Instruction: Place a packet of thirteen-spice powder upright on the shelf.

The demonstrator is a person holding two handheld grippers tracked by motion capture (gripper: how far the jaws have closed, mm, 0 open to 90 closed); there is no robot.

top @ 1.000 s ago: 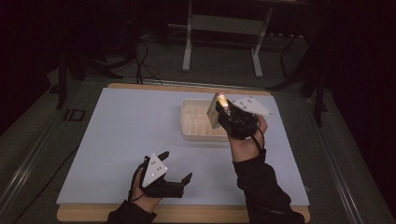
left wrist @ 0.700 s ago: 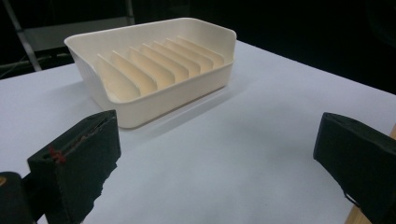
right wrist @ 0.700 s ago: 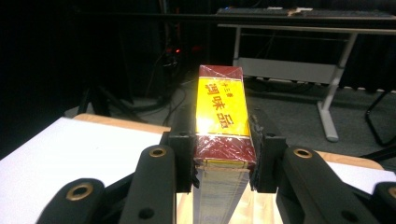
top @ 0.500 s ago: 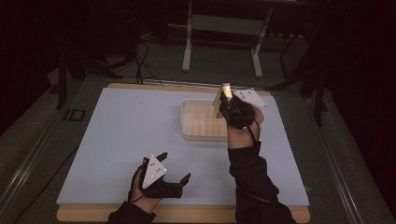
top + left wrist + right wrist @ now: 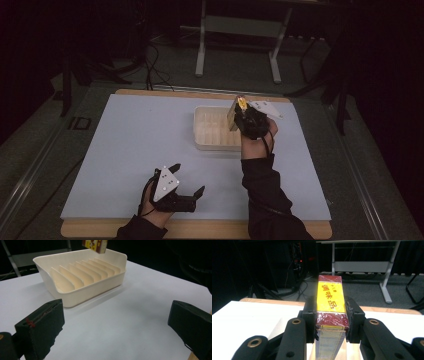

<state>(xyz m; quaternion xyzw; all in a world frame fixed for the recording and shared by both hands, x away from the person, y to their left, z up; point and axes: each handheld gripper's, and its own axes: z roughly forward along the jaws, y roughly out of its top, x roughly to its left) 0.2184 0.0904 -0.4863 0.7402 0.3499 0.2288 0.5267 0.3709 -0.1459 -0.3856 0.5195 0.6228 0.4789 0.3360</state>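
Yellow-and-red, the box (image 5: pixel 330 305) sat clamped in the right gripper (image 5: pixel 330 315), hanging above what looked like the far right corner of the cream slotted tray (image 5: pixel 212 142). Near the counter's (image 5: pixel 125 150) near edge, the left gripper (image 5: pixel 187 182) rested with jaws wide and empty.

Right tongs (image 5: pixel 239 111) clamped, forearm outstretched; left tongs (image 5: pixel 189 179) low (jaws apart).

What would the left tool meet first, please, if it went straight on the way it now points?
Probably the cream slotted tray: it lies straight ahead of the open left tool, with bare white tabletop between, though depth is hard to judge.
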